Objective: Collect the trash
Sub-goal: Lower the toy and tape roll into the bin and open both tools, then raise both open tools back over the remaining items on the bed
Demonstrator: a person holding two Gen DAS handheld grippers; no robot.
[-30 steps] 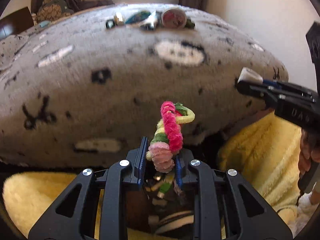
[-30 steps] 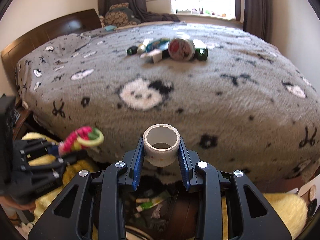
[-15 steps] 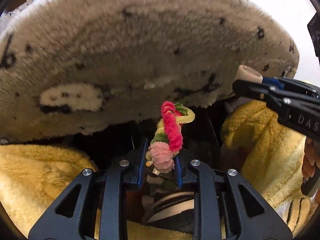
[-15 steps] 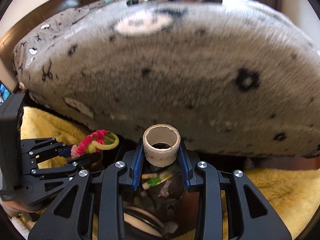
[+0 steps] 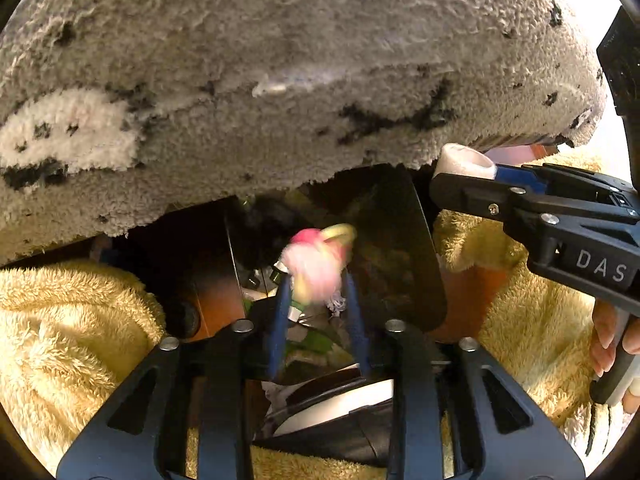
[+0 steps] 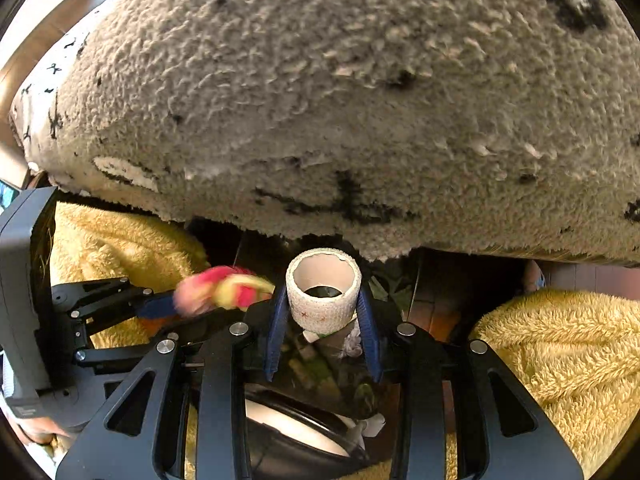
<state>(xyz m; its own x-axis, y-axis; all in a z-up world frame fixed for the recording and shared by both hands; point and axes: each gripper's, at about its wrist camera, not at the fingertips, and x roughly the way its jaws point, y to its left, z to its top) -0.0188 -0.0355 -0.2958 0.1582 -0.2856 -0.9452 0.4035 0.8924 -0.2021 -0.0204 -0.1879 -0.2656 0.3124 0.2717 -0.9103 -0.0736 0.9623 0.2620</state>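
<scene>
A pink, green and yellow pipe-cleaner bundle point(image 5: 316, 264) shows blurred between the blue pads of my left gripper point(image 5: 316, 280). Its jaws are opening and stand wider than the bundle, which hangs loose over a black-lined trash bin point(image 5: 400, 248). In the right wrist view the same bundle point(image 6: 222, 290) is a blur at the left gripper's point(image 6: 192, 308) tips. My right gripper point(image 6: 322, 292) has a white tape roll point(image 6: 322, 304) upright between its pads; its jaws are starting to open but still touch the roll. From the left wrist view that roll point(image 5: 464, 162) sits at the right gripper's point(image 5: 460, 178) tip.
The grey patterned bed blanket point(image 5: 280, 80) overhangs just above the bin. Yellow fluffy fabric point(image 5: 60, 340) lies on both sides of the bin point(image 6: 560, 352). Bottles and scraps lie inside it, and a white-and-black round object point(image 5: 340, 404) sits below my fingers. A hand point(image 5: 608, 340) holds the right gripper's handle.
Both grippers have sunk from above the bed's edge to the bin's mouth and tipped downward. The left jaws have widened and the pipe-cleaner bundle has slipped lower, now blurred.
</scene>
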